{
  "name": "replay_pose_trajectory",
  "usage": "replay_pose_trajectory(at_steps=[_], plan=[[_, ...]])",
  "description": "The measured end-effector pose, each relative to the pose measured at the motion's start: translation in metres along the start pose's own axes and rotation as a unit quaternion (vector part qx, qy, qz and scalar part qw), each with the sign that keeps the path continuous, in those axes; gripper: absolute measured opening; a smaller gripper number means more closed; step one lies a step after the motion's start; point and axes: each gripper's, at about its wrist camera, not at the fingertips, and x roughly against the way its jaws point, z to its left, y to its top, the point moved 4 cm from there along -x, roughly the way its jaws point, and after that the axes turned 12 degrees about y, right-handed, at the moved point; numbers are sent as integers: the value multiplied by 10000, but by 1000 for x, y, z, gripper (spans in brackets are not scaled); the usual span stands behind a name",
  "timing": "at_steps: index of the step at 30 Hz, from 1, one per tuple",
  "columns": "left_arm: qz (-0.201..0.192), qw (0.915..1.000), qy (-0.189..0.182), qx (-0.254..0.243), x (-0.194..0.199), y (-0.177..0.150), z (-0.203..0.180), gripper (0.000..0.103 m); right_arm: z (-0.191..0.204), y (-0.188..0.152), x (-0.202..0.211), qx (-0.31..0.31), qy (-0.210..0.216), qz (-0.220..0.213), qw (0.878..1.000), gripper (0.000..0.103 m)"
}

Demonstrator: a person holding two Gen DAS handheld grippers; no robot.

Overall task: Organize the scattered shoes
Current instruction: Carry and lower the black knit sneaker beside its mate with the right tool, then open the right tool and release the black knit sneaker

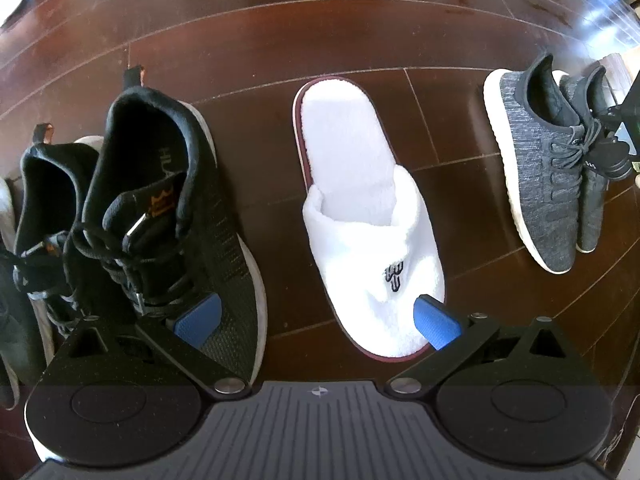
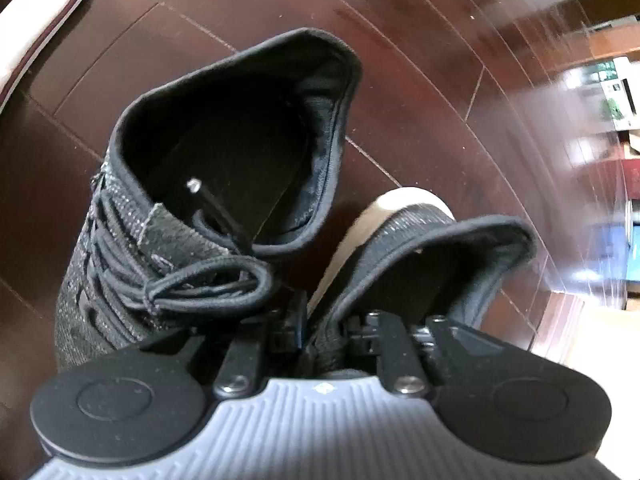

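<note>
So the left gripper (image 1: pixel 316 320) hangs released over the white slipper (image 1: pixel 368 216); the right gripper (image 2: pixel 324 332) is grasping both grey sneakers (image 2: pixel 224 184) on the floor (image 1: pixel 280 32).

A strip of bare floor (image 1: pixel 280 216) is left between the black sneaker (image 1: pixel 168 216) and the white slipper (image 1: pixel 360 220); the left tongs (image 1: pixel 316 320) are spread wide above its near end. A wider bare lane is seen between the slipper and the grey sneakers (image 1: pixel 544 168). No gap is left between the grey pair, where the right tongs (image 2: pixel 324 332) are clamped over the adjoining collars. Beyond the heels, open floor is seen.
</note>
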Motion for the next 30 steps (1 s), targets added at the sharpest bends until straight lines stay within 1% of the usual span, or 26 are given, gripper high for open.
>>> replay_pose_trajectory(at_steps=[2,5,8,12,16,17,19,21,23,25,28,30], plan=[[-6,10000,-22,-34,1,1,-2,103,-3,1,0,-125,-2,-60,9999,23],[-24,9999,-39,-106,2,1,-6,103,-8,3,2,-330,-16,-194,9993,29],[-42,9999,-55,-144,4,1,-7,103,-11,6,4,-446,33,-268,9986,29],[-65,9998,-76,-195,6,2,-8,103,-10,12,6,-443,-52,-333,9985,30],[-89,9996,-96,-245,8,2,-10,103,-10,20,9,-465,-163,-411,9979,35],[-95,9996,-112,-259,9,2,-11,103,-10,21,10,-478,-191,-442,9977,38],[-104,9995,-141,-280,10,2,-12,103,-14,26,13,-605,-248,-517,9965,41],[-121,9993,-180,-293,12,3,-13,103,-15,15,1,-876,-216,-570,9943,43],[-150,9992,-213,-307,14,4,-13,103,-11,14,-17,-1194,-170,-639,9906,44],[-169,9991,-232,-308,16,5,-12,103,-17,7,-22,-1478,-117,-719,9863,45],[-186,9992,-241,-258,18,7,-9,103,-21,-2,-23,-1681,-76,-770,9827,45],[-214,9992,-263,-218,20,9,-7,103,-29,3,-11,-1923,-40,-833,9778,45]])
